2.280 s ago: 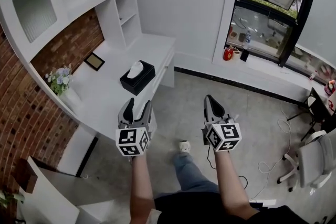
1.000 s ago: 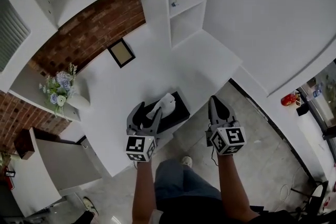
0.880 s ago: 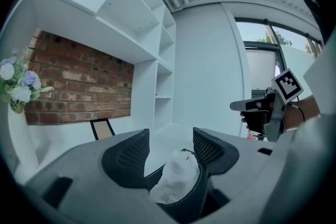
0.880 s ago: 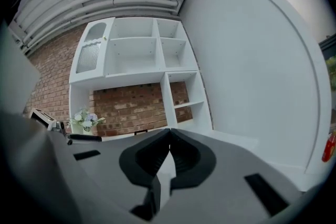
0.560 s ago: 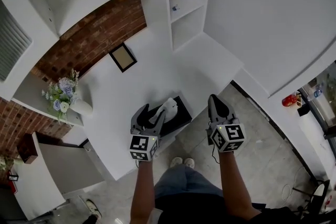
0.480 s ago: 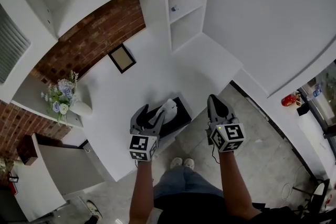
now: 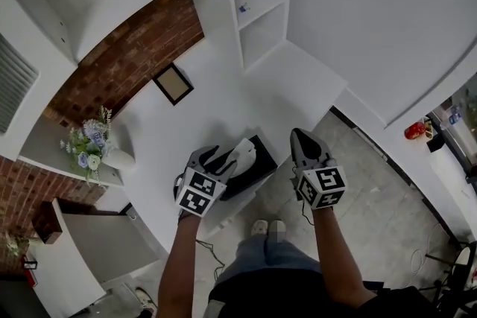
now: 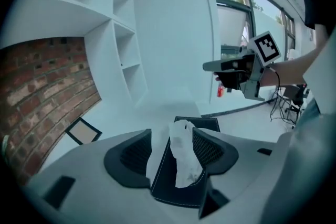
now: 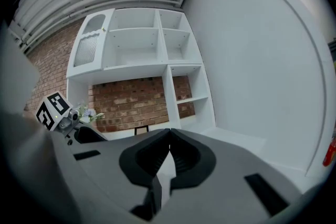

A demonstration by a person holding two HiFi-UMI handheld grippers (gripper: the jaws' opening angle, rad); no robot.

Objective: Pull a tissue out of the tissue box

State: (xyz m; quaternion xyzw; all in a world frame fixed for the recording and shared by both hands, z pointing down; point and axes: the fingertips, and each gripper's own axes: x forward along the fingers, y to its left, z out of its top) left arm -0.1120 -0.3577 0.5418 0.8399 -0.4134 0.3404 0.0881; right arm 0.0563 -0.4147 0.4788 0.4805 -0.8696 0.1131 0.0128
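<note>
A black tissue box (image 7: 257, 166) sits near the front edge of the white desk (image 7: 223, 104), with a white tissue (image 7: 244, 152) standing out of its top slot. My left gripper (image 7: 220, 159) is open over the box. In the left gripper view the tissue (image 8: 184, 157) stands up between the two jaws, close to the right-hand pad (image 8: 209, 148), with the box (image 8: 176, 189) below. My right gripper (image 7: 299, 136) is shut with nothing in it, held in the air beside the box to its right, off the desk's edge. In its own view the right gripper (image 9: 169, 135) shows its pads touching.
A picture frame (image 7: 173, 83) lies flat farther back on the desk. A vase of flowers (image 7: 92, 148) stands at the left. White shelf cubbies (image 7: 259, 7) rise at the back against a brick wall (image 7: 127, 48). Grey floor (image 7: 373, 182) lies to the right.
My left gripper has moved forward and to the right over the box, so its open jaws now flank the tissue. The right gripper has stayed shut beside the box.
</note>
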